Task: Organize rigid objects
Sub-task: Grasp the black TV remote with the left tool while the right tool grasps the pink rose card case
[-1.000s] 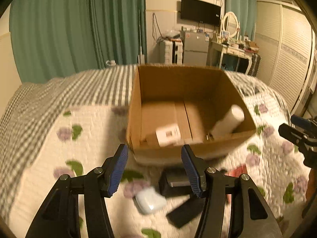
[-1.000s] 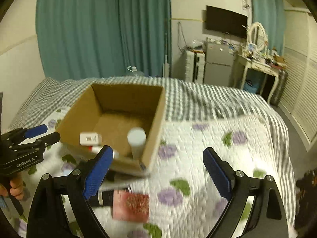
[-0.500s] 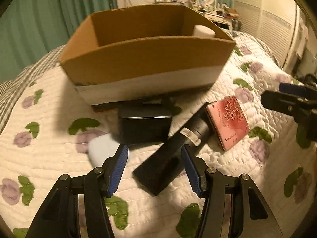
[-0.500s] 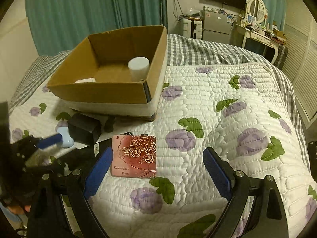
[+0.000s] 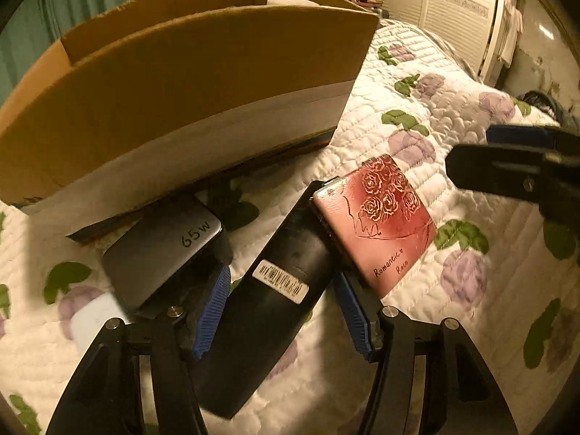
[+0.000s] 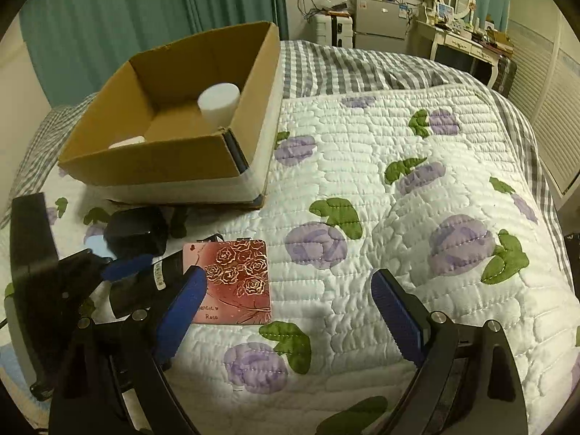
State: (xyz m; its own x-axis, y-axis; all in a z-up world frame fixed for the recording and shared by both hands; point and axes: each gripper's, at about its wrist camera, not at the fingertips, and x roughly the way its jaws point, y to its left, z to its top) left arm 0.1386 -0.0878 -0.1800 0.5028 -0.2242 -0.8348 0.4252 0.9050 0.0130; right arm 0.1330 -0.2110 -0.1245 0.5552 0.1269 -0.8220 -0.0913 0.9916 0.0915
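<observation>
An open cardboard box (image 5: 174,83) (image 6: 145,166) sits on the bed with a white cylinder (image 6: 218,103) inside. In front of it lie a black 65W charger (image 5: 163,253) (image 6: 136,232), a black tube with a barcode label (image 5: 275,301) (image 6: 145,282), a pink rose-patterned case (image 5: 380,221) (image 6: 235,279) and a small pale blue case (image 5: 94,319). My left gripper (image 5: 282,311) is open, its fingers on either side of the black tube. My right gripper (image 6: 290,311) is open and empty, low over the quilt just right of the pink case.
The floral quilt (image 6: 398,199) stretches right of the box. Teal curtains (image 6: 145,11), a fridge (image 6: 377,21) and a dressing table (image 6: 467,43) stand beyond the bed. My right gripper also shows in the left wrist view (image 5: 514,166).
My left gripper has dropped from above the box to the items in front of it and now straddles the black tube. My right gripper has lowered toward the quilt by the pink case.
</observation>
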